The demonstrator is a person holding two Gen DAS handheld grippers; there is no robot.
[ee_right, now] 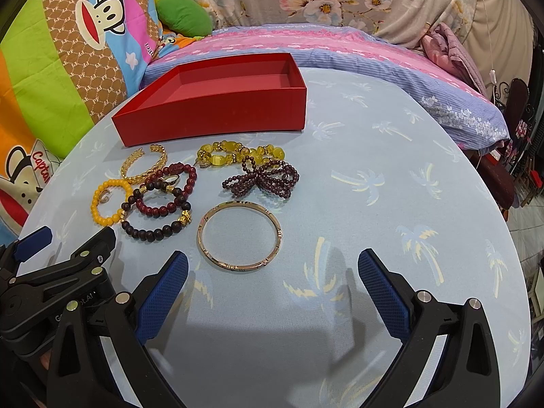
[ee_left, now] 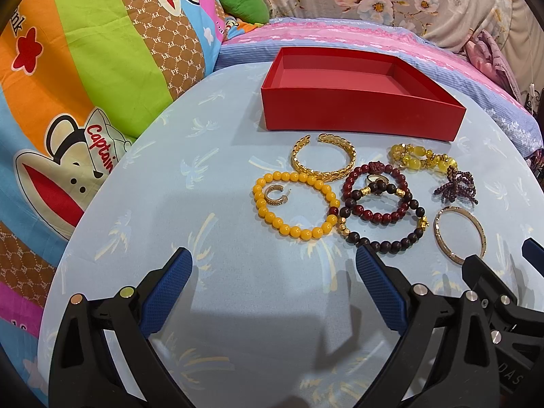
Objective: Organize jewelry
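Left wrist view: left gripper [ee_left: 273, 268] spread wide, empty, lower frame; bracelets [ee_left: 367, 190] mid-frame, red box [ee_left: 360, 115] above. Right gripper [ee_right: 272, 272] gapes too, gold bangle [ee_right: 239, 236] just ahead.

I can read a few words from here. The bright blanket [ee_left: 85, 68] has a cartoon monkey wearing a white hat [ee_left: 102, 132], and the hat says "Captain" in red letters. In my right camera the same hat [ee_right: 42, 166] only shows "Capta" before it gets cut off. The brown stripes [ee_left: 163, 34] on that blanket are covered with tiny "PF" letters, over and over. The right gripper [ee_left: 510, 379] has white letters "DAS" on its black body. The left gripper [ee_right: 81, 301] has small white print that ends in ".AI", but the rest is too hard to read.
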